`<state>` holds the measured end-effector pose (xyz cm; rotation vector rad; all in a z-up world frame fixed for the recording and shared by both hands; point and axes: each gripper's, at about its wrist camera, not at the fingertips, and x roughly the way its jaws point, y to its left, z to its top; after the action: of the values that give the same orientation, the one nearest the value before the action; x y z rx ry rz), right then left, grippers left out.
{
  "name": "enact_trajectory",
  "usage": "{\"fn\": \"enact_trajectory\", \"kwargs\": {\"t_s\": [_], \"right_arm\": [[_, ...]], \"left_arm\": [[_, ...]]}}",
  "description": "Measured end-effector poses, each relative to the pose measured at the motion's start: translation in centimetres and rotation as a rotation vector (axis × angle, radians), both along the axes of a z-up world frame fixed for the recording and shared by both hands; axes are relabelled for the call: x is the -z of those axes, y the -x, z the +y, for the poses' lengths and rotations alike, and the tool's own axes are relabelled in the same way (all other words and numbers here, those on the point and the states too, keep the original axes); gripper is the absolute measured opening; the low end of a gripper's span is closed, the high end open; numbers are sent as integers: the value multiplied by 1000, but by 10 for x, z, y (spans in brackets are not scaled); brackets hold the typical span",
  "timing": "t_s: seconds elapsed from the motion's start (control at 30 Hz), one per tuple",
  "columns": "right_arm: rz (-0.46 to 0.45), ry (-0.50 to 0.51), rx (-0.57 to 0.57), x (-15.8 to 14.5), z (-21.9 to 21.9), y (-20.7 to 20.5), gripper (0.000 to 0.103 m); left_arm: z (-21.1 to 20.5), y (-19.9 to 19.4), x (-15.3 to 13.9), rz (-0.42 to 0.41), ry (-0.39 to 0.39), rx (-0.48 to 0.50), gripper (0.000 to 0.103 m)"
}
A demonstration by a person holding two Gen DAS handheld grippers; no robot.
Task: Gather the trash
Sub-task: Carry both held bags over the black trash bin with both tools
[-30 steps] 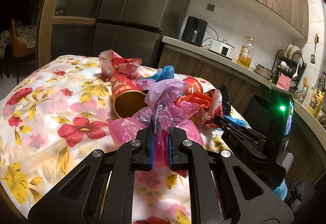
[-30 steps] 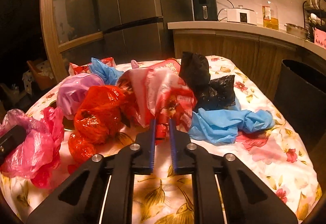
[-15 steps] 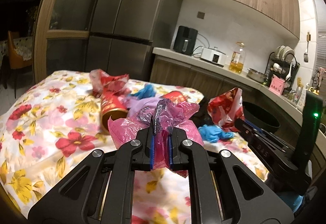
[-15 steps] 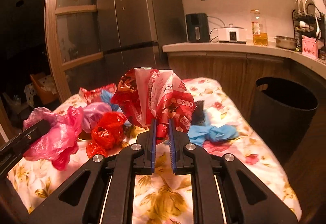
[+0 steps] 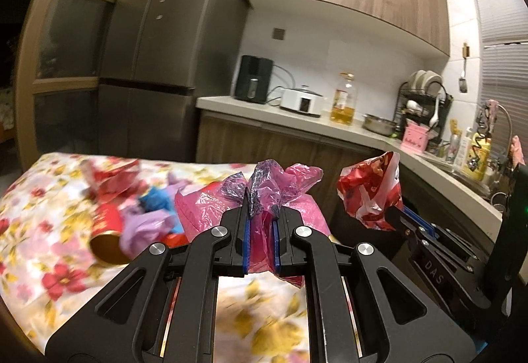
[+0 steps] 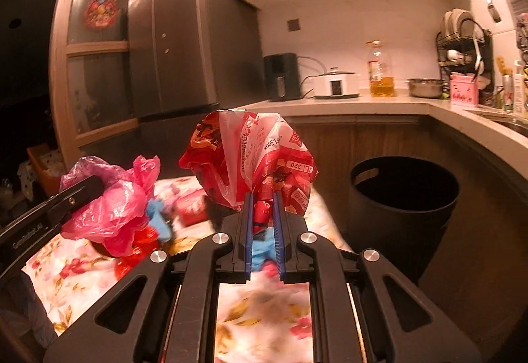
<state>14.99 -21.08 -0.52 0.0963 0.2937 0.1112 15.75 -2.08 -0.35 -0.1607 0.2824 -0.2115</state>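
The left gripper (image 5: 260, 224) was clamped on a crumpled pink plastic bag (image 5: 264, 198), and the right gripper (image 6: 262, 217) was pinched tight on a red-and-white printed snack bag (image 6: 250, 158). Both bags were held up off the flowered tablecloth (image 5: 49, 231), on the side of it nearest the black bin (image 6: 402, 198).

Both looked feather-light and limp — thin film that crushes to nothing, slides easily and could tear if snagged. A bunched fold near the gathered neck seemed the sensible place to grip, since a single loose layer would likely slip out from between the pads. The pink bag ballooned above and around the fingers, so part of it might catch air or drag.

More trash lay on the cloth away from the bin: a red paper cup (image 5: 105, 231) tipped on its side (gold lining showing), a lilac bag (image 5: 145, 224) and something blue (image 5: 155, 201), all blurred. The bin stood open-mouthed on the floor just beside the table edge, under the curve of the counter (image 6: 363, 105). Nothing appeared to block the way to it — though the two grippers were close together and could crowd each other over the rim.
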Motion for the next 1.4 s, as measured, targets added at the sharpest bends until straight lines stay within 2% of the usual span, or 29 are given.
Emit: {"fn": "enact_trajectory", "kwargs": {"t_s": [0.37, 0.63, 1.0, 1.4], "right_arm": [[-66, 0, 189, -17, -60, -17, 12], [-93, -10, 297, -23, -107, -34, 12], [-83, -37, 356, -22, -145, -58, 12], [-64, -52, 371, -15, -169, -80, 12]], "left_arm": [[-75, -50, -22, -56, -5, 135, 9], [-139, -86, -23, -73, -12, 233, 9], [-197, -129, -9, -42, 2, 311, 9], [-231, -156, 3, -23, 10, 352, 9]]}}
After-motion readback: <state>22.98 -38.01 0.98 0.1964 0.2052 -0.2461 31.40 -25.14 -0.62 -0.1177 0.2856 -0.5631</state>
